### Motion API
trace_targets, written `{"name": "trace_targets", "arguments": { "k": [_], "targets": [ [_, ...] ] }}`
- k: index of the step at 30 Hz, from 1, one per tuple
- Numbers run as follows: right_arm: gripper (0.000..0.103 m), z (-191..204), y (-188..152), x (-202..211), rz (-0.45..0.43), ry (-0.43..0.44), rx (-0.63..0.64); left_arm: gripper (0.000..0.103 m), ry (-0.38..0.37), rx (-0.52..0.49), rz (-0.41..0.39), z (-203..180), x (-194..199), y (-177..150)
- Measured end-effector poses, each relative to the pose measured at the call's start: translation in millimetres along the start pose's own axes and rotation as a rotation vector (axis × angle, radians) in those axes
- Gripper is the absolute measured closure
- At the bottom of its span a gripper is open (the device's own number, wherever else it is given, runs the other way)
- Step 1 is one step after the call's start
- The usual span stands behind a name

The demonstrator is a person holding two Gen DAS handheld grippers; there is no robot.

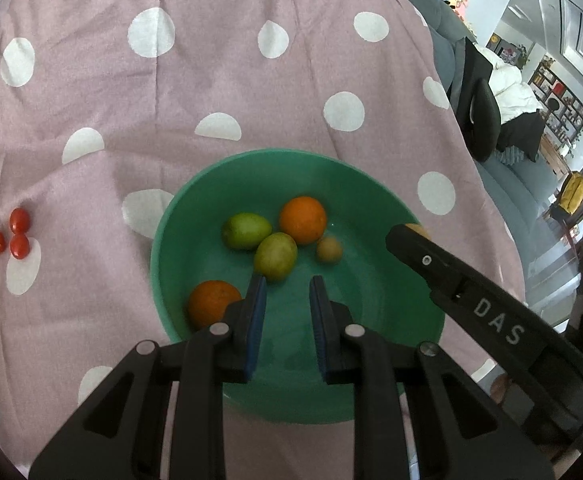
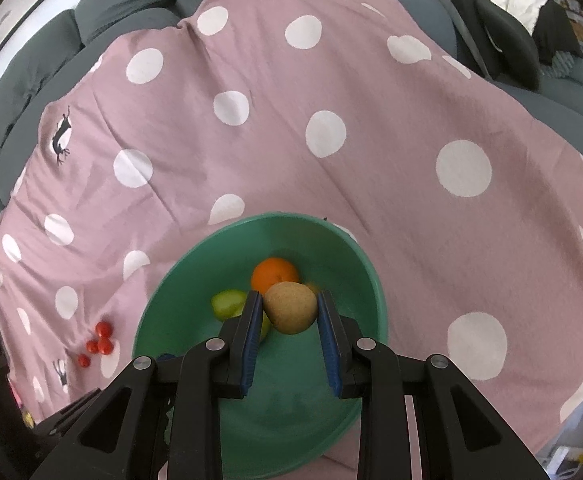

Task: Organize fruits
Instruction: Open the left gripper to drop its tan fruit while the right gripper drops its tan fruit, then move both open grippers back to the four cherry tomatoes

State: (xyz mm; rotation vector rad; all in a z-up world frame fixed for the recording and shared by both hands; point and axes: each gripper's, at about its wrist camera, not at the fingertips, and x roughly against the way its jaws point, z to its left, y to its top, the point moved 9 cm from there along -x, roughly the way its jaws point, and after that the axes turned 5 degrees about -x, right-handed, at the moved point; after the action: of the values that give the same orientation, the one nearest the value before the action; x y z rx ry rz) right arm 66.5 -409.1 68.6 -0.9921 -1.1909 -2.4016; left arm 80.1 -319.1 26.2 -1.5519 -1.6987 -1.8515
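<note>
A green bowl (image 1: 371, 184) sits on a pink polka-dot cloth. In it lie two oranges (image 1: 303, 219) (image 1: 213, 302), two green fruits (image 1: 246, 231) (image 1: 276, 255) and a small brown fruit (image 1: 329, 250). My left gripper (image 1: 287, 280) is open and empty, low over the bowl. My right gripper (image 2: 289, 295) is shut on a brown kiwi (image 2: 290, 307) and holds it above the bowl (image 2: 355, 248); its arm (image 1: 471, 300) shows at the right of the left wrist view. Several cherry tomatoes (image 1: 15, 236) lie on the cloth left of the bowl.
The cloth (image 2: 331, 120) covers a grey sofa (image 2: 111, 4). A black chair (image 2: 507, 48) and a room with shelves lie off to the right. The tomatoes also show in the right wrist view (image 2: 99, 342).
</note>
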Motion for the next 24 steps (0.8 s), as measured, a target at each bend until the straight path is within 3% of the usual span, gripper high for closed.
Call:
{"name": "trace_targets", "arguments": {
  "k": [3,5,9,11,13,16,18,24],
  "targets": [
    [0.073,0,0,-1,0.004,-0.005,-0.004,0.077,-0.014,0.025,-0.014,2,6,1],
    [0.073,-1,-1,-2,0.007,-0.008,-0.008,0.063,-0.019,0.035,-0.024,6,13,2],
    [0.073,0,-1,-3,0.013,-0.011,-0.012,0.048,-0.024,0.065,-0.048,17,29,2],
    [0.072,1,-1,-2,0.009,-0.006,-0.008,0.032,-0.028,0.09,-0.062,25,38,2],
    [0.07,4,-1,-1,0.005,-0.004,0.005,0.026,-0.031,0.138,-0.088,39,51,2],
    [0.06,10,-2,1,-0.007,-0.008,0.025,0.019,-0.024,0.182,-0.111,59,69,1],
    [0.06,15,-2,1,-0.009,-0.015,0.038,0.018,0.001,0.192,-0.133,75,82,-1],
    [0.06,35,-8,0,-0.01,-0.025,0.089,0.015,0.184,0.174,-0.189,143,125,-12]
  ]
}}
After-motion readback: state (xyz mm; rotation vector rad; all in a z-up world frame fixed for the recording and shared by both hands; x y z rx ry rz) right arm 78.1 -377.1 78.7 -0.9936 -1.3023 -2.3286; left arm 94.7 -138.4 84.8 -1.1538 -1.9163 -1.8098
